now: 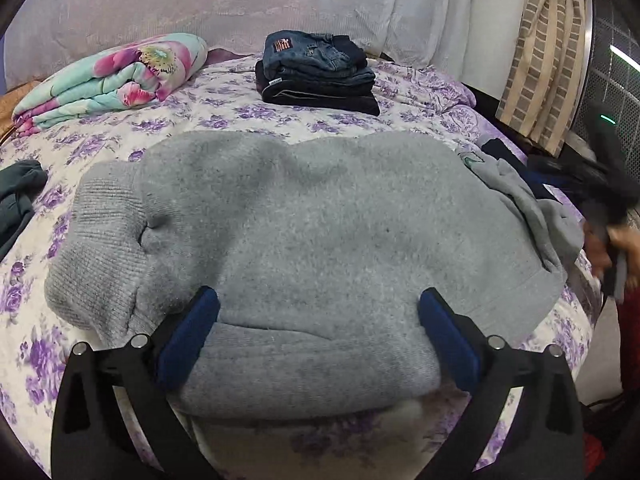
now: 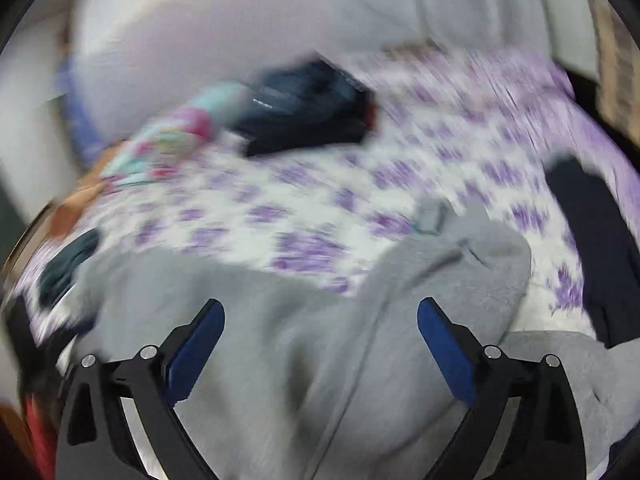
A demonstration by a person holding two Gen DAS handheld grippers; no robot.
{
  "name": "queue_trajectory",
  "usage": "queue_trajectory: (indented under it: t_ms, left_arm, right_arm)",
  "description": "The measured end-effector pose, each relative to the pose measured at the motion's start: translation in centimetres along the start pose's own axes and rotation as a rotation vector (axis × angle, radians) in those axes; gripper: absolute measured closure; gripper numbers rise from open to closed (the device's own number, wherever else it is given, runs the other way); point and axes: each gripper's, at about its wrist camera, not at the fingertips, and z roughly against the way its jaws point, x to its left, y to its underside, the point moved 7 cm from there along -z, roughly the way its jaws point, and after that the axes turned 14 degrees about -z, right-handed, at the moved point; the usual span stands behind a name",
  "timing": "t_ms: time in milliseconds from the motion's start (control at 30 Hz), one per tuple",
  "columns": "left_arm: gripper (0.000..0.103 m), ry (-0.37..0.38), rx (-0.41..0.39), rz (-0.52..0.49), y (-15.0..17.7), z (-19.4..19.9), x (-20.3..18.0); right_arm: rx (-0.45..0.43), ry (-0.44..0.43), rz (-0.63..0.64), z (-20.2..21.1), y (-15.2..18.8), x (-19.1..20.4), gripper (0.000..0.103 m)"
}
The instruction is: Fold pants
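- Grey pants spread across the purple-flowered bedspread, partly folded, ribbed cuff at their left end.
- Left gripper at the pants' near edge, jaws spread wide, blue pads either side of the folded hem, gripping nothing.
- Right gripper over the pants' right part, jaws wide apart; view heavily blurred, apparently empty.
- Stack of folded jeans well beyond the pants.
- Floral quilt beyond the pants, left of the jeans.

A folded floral quilt lies at the purple-flowered bedspread's far left corner, a stack of folded jeans along its far edge.
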Motion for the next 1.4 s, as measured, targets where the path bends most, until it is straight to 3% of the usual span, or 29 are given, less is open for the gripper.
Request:
queue_trajectory:
  t_ms: [100,200,267,333,400,433,533,600,733,833,867,900,967,1100,1167,1200,1267,1400]
  left_arm:
    - [0.005,0.015,-0.01,0.011,0.0,0.2,0.1]
    - [0.005,0.037,-0.023,0.025,0.0,0.4,0.3]
    - [0.005,0.053,-0.031,0.031,0.0,0.5,0.4]
    - [0.005,0.066,-0.039,0.038,0.0,0.6,0.5]
    - [0.005,0.082,-0.048,0.048,0.1,0.8,0.7]
    - [0.005,0.087,-0.051,0.051,0.0,0.8,0.7]
    - [0.005,0.101,-0.059,0.06,0.1,0.9,0.8]
    - [0.005,0.101,-0.061,0.061,0.1,1.0,0.7]
    - [0.005,0.092,-0.055,0.054,0.1,0.9,0.6]
    - [0.005,0.081,-0.045,0.045,0.1,0.8,0.5]
    - [0.005,0.076,-0.042,0.042,0.1,0.8,0.5]
    - [0.005,0.072,-0.039,0.039,0.1,0.8,0.4]
    - [0.005,0.066,-0.035,0.034,0.1,0.7,0.4]
    - [0.005,0.066,-0.036,0.034,0.1,0.7,0.4]
    - [0.005,0.068,-0.037,0.034,0.1,0.8,0.4]
    - [0.005,0.067,-0.036,0.034,0.1,0.8,0.4]
    - [0.005,0.067,-0.041,0.04,0.1,0.9,0.4]
    - [0.005,0.085,-0.056,0.069,0.1,1.3,0.5]
  right_arm:
    - [0.062,0.123,-0.066,-3.9,-1.1,-1.4,0.005]
    - [0.053,0.257,0.025,-6.4,-1.1,-1.9,0.006]
    - [0.051,0.275,0.074,-7.1,-0.7,-2.5,0.01]
    - [0.02,0.292,0.115,-6.4,-0.7,-3.0,0.043]
    - [-0.003,0.219,0.093,-4.6,-0.9,-4.0,0.087]
    - [-0.019,0.178,0.069,-3.5,-1.2,-4.4,0.094]
    - [-0.134,0.024,-0.042,3.7,-1.4,-6.3,0.094]
    - [-0.223,-0.064,-0.185,9.6,-0.1,-10.6,0.094]
    - [-0.152,-0.048,-0.466,11.2,5.3,-20.9,0.089]
    - [-0.113,-0.174,-0.616,11.3,7.9,-23.9,0.092]
    - [-0.134,-0.187,-0.629,12.0,7.8,-23.9,0.086]
    - [-0.162,-0.183,-0.612,12.6,7.4,-23.6,0.063]
    - [-0.216,-0.169,-0.533,13.6,6.1,-22.1,0.036]
    - [-0.181,-0.187,-0.511,12.1,5.1,-20.9,0.036]
    - [-0.146,-0.18,-0.514,10.5,5.3,-21.1,0.042]
    - [-0.141,-0.17,-0.497,9.8,5.3,-21.0,0.064]
    - [-0.16,-0.138,-0.479,9.7,5.0,-21.3,0.093]
    - [-0.243,-0.259,-0.454,14.2,3.9,-20.2,0.096]
